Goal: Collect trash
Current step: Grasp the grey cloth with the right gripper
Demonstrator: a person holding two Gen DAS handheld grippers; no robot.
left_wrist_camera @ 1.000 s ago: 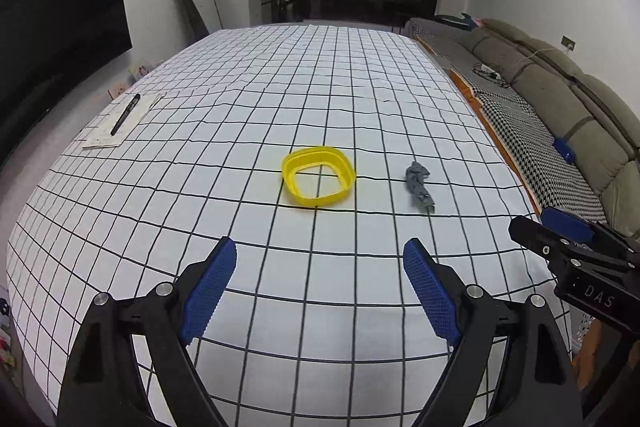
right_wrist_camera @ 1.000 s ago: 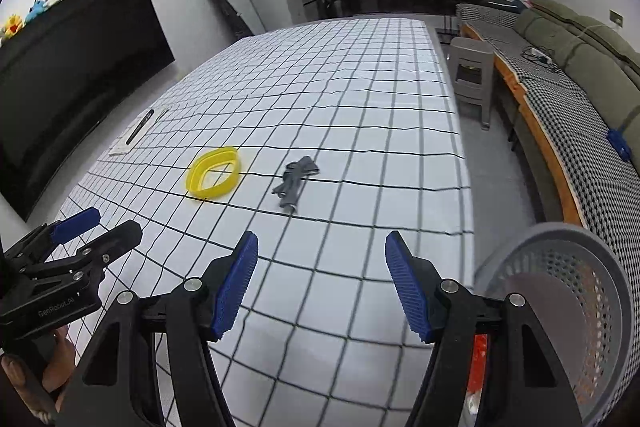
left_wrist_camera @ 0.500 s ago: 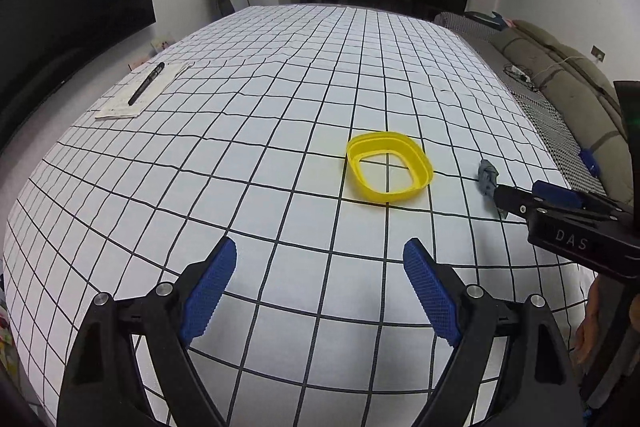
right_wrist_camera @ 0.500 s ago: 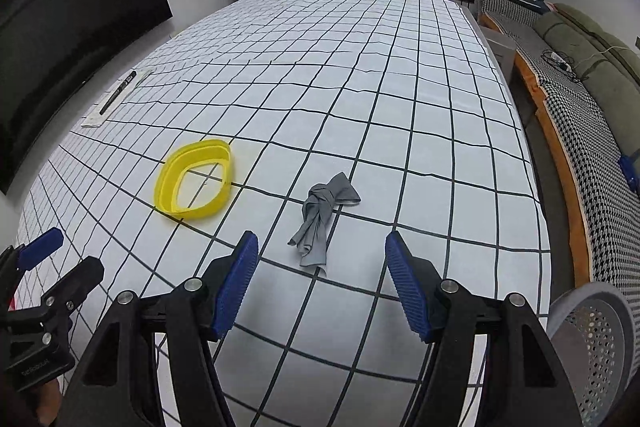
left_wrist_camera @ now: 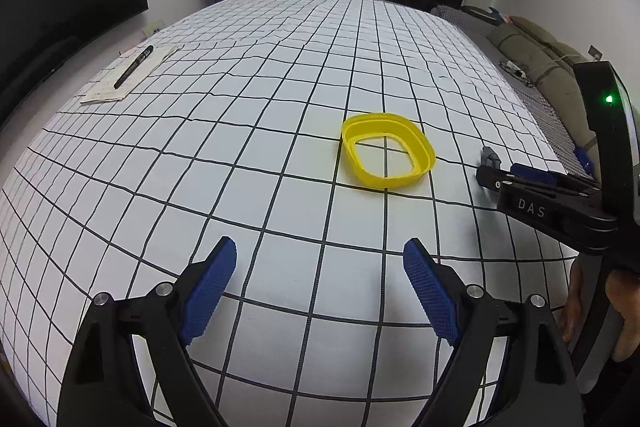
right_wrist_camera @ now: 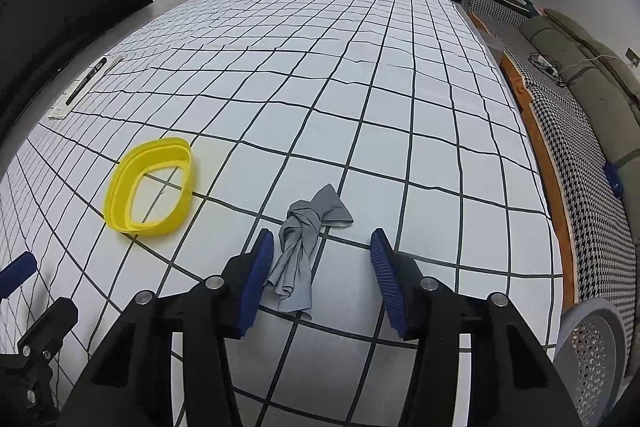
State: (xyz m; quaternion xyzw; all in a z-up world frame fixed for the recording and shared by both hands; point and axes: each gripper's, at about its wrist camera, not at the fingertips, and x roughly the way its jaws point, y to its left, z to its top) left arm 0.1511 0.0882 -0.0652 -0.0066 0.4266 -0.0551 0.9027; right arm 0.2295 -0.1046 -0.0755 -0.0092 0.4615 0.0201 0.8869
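A crumpled grey cloth scrap (right_wrist_camera: 306,239) lies on the white grid-patterned table (right_wrist_camera: 400,107). My right gripper (right_wrist_camera: 322,251) is open, its blue fingers on either side of the scrap's near end, close above the table. In the left wrist view only the scrap's tip (left_wrist_camera: 490,157) shows behind the right gripper's body. A yellow plastic ring (right_wrist_camera: 150,187) lies left of the scrap; it also shows in the left wrist view (left_wrist_camera: 386,155). My left gripper (left_wrist_camera: 320,259) is open and empty, above the table short of the ring.
A pen on a paper slip (left_wrist_camera: 130,73) lies at the table's far left. A grey perforated basket (right_wrist_camera: 596,351) stands off the table's right near edge. A sofa with a checked cover (right_wrist_camera: 580,119) runs along the right.
My right gripper has moved forward and down until its open fingers flank the grey scrap. My left gripper has shifted left, so the yellow ring now sits further right in its view.
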